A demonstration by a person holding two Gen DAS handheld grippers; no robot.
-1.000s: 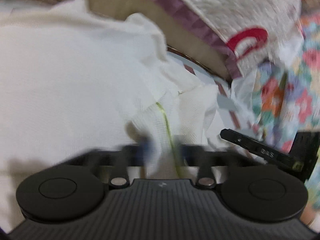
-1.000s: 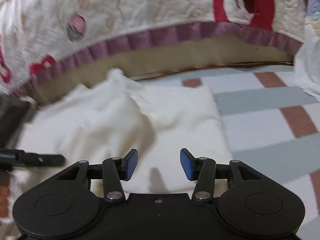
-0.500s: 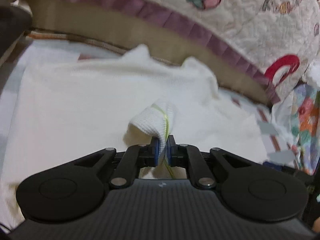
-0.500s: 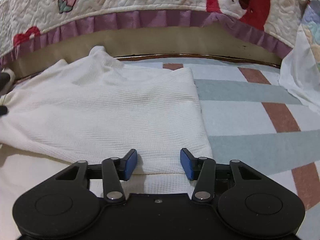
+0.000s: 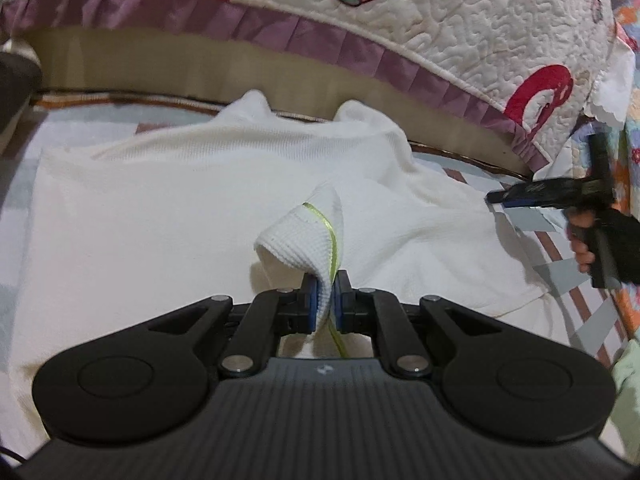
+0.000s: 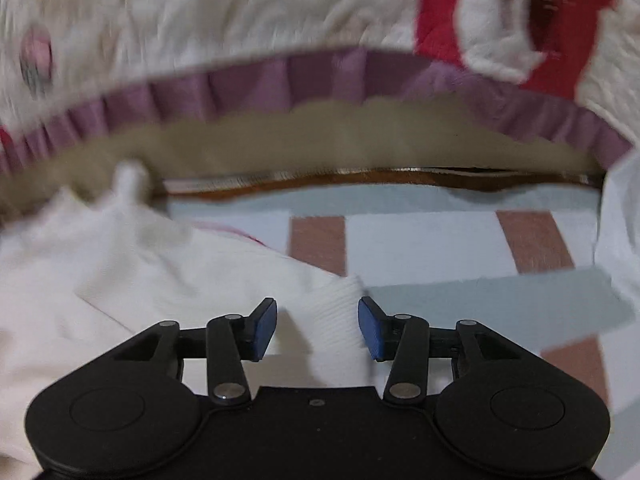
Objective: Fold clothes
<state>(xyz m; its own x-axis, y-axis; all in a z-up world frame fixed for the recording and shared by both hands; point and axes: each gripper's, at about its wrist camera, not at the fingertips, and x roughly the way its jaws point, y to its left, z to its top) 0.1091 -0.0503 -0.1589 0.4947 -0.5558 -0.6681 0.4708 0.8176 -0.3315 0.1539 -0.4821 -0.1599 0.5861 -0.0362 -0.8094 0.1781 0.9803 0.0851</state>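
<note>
A cream knit garment (image 5: 180, 208) lies spread on the checked bedsheet. My left gripper (image 5: 325, 300) is shut on a raised fold of it, a ribbed edge with a thin yellow-green thread (image 5: 332, 240). In the right wrist view the same garment (image 6: 120, 272) fills the lower left, and its ribbed cuff (image 6: 336, 308) lies between the blue pads of my right gripper (image 6: 317, 330), which stands open. The right gripper (image 5: 516, 197) also shows at the far right of the left wrist view, with a hand (image 5: 584, 240) on its grip.
A quilted bedspread (image 5: 440, 20) with a purple ruffle (image 6: 280, 80) and red cartoon prints hangs over the bed's far side. The checked sheet (image 6: 480, 300) in grey, white and brown lies bare to the right. White fabric (image 6: 620, 232) piles at the far right.
My right gripper has swung right and forward to the garment's cuff, its view now blurred by motion. The left gripper keeps its hold on the fold, lifted slightly.
</note>
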